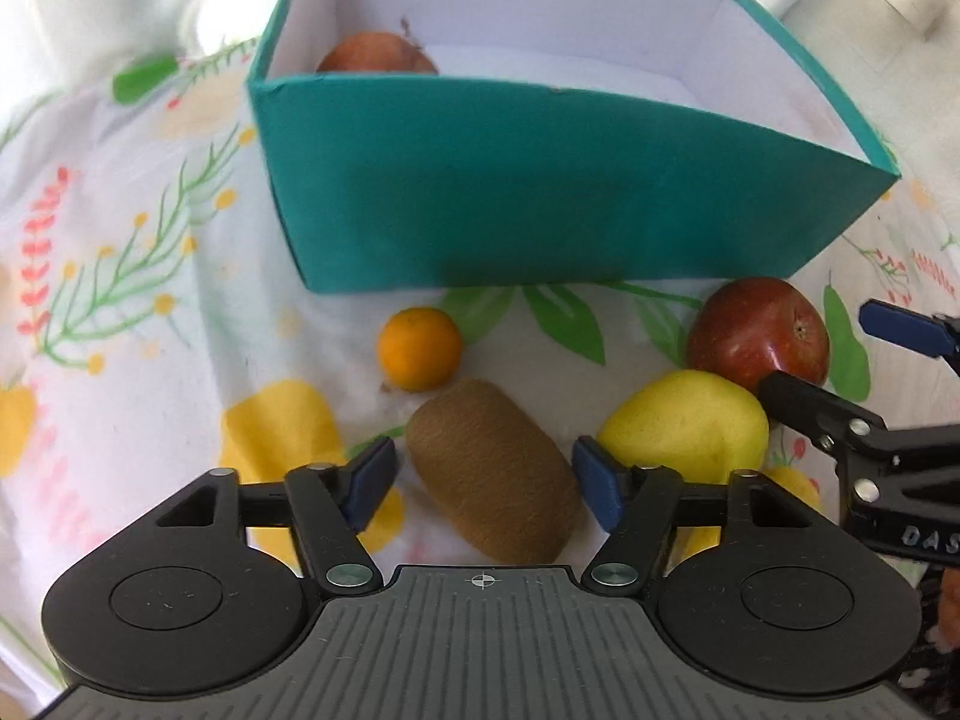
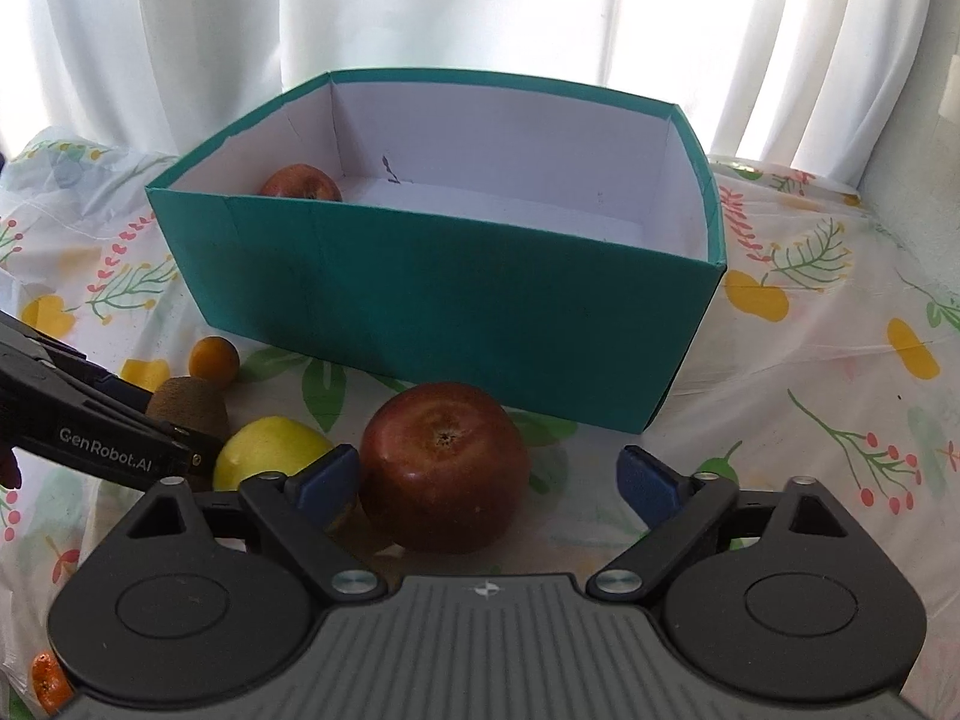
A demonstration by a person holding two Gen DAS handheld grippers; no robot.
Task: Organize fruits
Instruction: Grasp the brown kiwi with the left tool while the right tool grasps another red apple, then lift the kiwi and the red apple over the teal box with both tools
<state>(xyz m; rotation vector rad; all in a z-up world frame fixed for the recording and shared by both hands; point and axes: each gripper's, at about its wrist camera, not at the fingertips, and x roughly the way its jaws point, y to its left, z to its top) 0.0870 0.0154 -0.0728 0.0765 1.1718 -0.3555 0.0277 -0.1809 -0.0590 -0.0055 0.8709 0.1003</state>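
Floral tablecloth: teal box behind loose fruit.

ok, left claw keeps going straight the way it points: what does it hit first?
Most likely the kiwi, lying between the open left claw pads, neither visibly touching. The teal box sits further beyond; depth is uncertain.

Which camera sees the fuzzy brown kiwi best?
The left wrist view: the whole kiwi lies between the left gripper's open jaws. In the right wrist view, only its top peeks out behind that gripper.
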